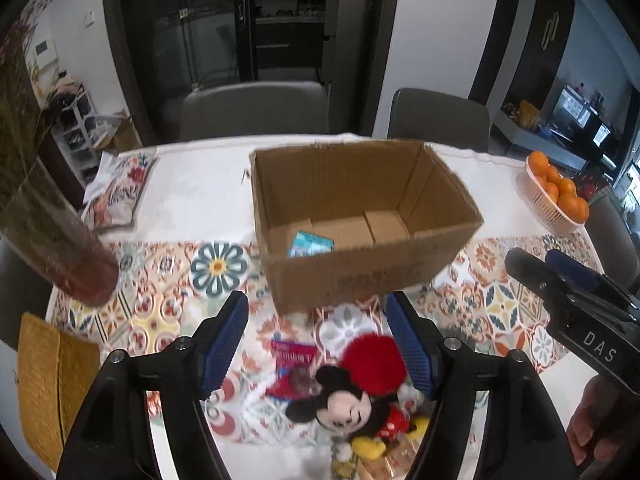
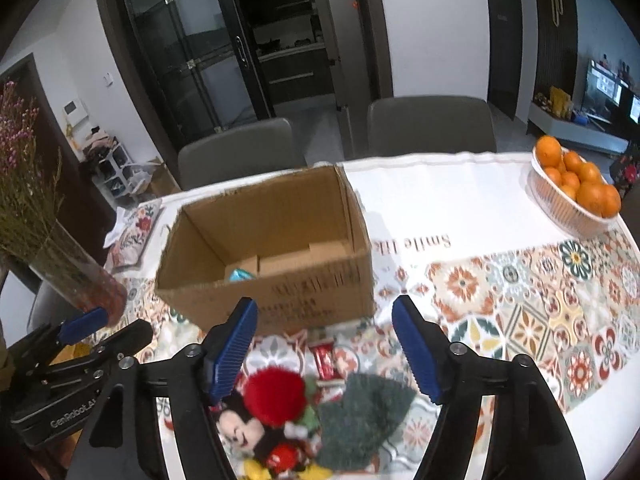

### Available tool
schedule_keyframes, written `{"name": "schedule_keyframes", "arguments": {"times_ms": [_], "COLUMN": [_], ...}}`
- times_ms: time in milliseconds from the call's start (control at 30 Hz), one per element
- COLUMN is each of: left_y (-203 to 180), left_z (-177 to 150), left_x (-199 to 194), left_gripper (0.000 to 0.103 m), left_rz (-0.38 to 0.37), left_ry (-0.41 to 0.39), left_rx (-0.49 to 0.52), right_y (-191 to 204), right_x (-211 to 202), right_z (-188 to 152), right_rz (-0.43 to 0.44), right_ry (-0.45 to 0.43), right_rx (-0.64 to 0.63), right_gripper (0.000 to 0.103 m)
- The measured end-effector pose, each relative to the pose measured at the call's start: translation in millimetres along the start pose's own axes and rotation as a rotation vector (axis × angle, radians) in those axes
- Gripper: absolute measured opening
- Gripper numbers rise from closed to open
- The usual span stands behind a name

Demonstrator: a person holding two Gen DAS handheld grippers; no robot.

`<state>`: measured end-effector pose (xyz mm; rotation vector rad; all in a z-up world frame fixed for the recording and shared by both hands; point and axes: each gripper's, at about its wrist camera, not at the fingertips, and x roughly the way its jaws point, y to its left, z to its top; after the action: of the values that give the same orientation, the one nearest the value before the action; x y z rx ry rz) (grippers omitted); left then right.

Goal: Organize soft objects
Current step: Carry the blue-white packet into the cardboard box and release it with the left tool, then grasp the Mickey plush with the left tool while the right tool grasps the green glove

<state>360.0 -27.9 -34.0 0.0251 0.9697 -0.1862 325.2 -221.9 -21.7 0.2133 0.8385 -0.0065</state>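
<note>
A Mickey Mouse plush lies on the patterned table runner at the near edge, beside a red fluffy ball; both show in the right wrist view, the plush and the ball, with a dark green fuzzy piece to their right. An open cardboard box stands behind them, with a small teal packet inside. My left gripper is open and empty above the toys. My right gripper is open and empty above the ball and green piece.
A red snack packet lies by the plush. A glass vase of dried flowers stands at the left, a basket of oranges at the far right, a floral cushion at the back left. Two grey chairs stand behind the table.
</note>
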Motion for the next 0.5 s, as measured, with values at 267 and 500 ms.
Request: {"name": "schedule_keyframes", "arguments": {"times_ms": [267, 500], "left_y": [4, 5], "left_z": [-39, -72], "left_x": [12, 34], "left_gripper": [0.075, 0.075], "left_rz": [-0.034, -0.071], "left_ry": [0.107, 0.222], "left_rx": [-0.071, -0.136], "right_y": [-5, -11], "right_x": [6, 18], "right_z": [-34, -62], "right_rz": [-0.015, -0.028], "right_ry": [0.076, 0.159], "right_rx": [0.012, 0.023], "right_gripper": [0.075, 0.075]}}
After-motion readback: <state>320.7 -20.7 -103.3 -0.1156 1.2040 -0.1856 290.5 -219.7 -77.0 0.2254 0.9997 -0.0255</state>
